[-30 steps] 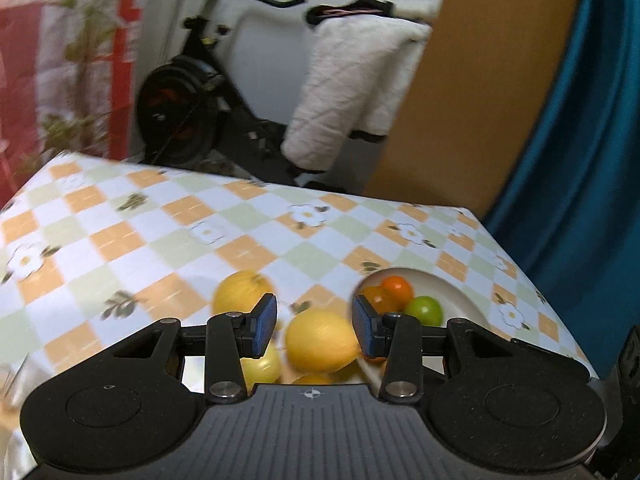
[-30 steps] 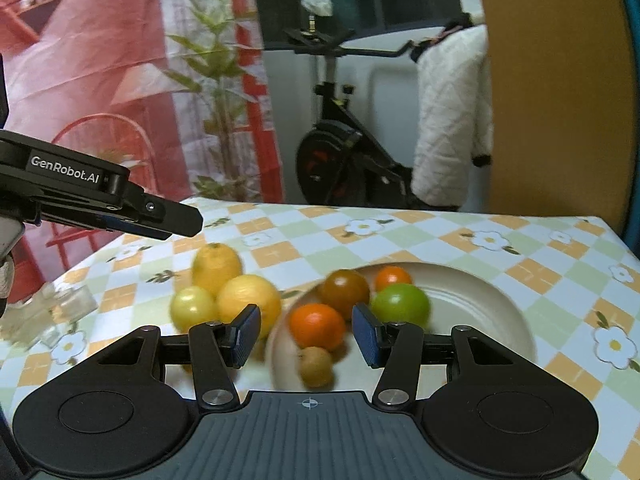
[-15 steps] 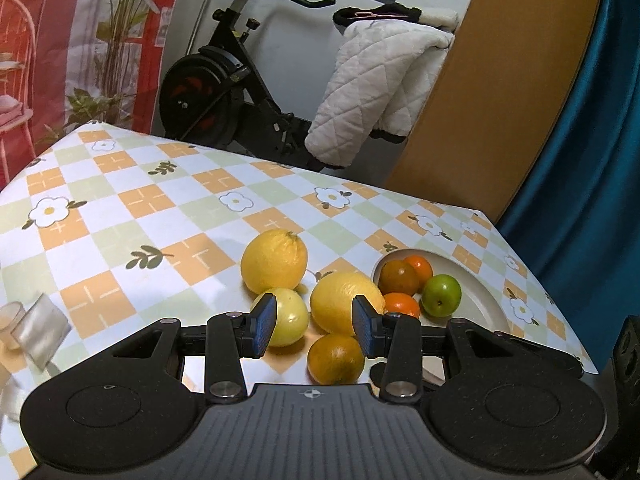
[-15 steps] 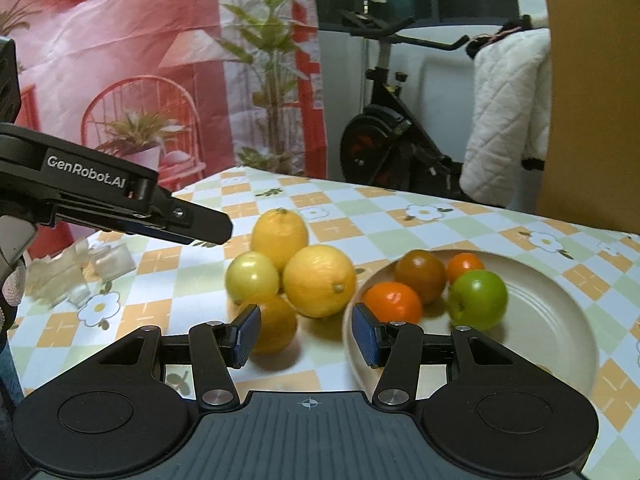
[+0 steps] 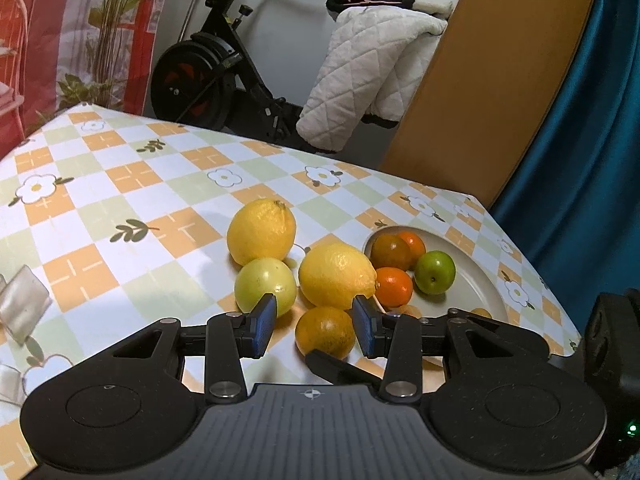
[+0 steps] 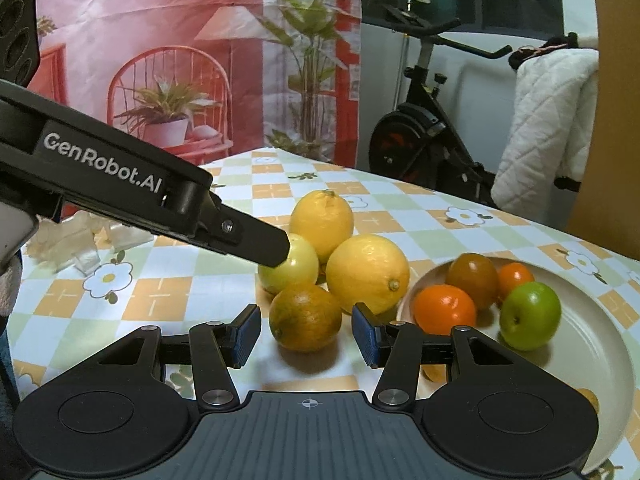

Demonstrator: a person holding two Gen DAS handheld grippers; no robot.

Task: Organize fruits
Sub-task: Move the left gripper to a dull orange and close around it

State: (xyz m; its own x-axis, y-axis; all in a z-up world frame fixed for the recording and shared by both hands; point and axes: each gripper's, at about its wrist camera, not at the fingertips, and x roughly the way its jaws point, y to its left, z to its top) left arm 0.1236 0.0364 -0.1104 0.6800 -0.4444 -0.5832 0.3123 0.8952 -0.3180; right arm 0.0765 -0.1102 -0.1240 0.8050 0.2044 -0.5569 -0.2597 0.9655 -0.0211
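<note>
Two yellow lemons point(image 5: 261, 230) point(image 5: 336, 275), a pale green fruit point(image 5: 265, 286) and a dull orange point(image 5: 325, 332) lie on the checked tablecloth left of a cream plate point(image 5: 476, 280). The plate holds two small oranges point(image 6: 444, 309), a dark tomato-like fruit point(image 6: 472, 274) and a green apple point(image 6: 529, 316). My left gripper point(image 5: 314, 326) is open, above the dull orange. My right gripper point(image 6: 306, 334) is open, with the dull orange point(image 6: 305, 317) just beyond its fingertips. The left gripper's finger point(image 6: 256, 242) reaches in over the pale green fruit.
Crumpled clear plastic wrappers point(image 6: 76, 244) lie at the table's left side. An exercise bike point(image 5: 224, 76) with a white quilted cloth point(image 5: 372, 76) stands behind the table. A wooden panel point(image 5: 492, 92) and teal curtain stand at right. The table's far edge is close behind the fruit.
Both grippers have drawn back and up from the fruit. The dull orange has come into view in front of both. Both stay open.
</note>
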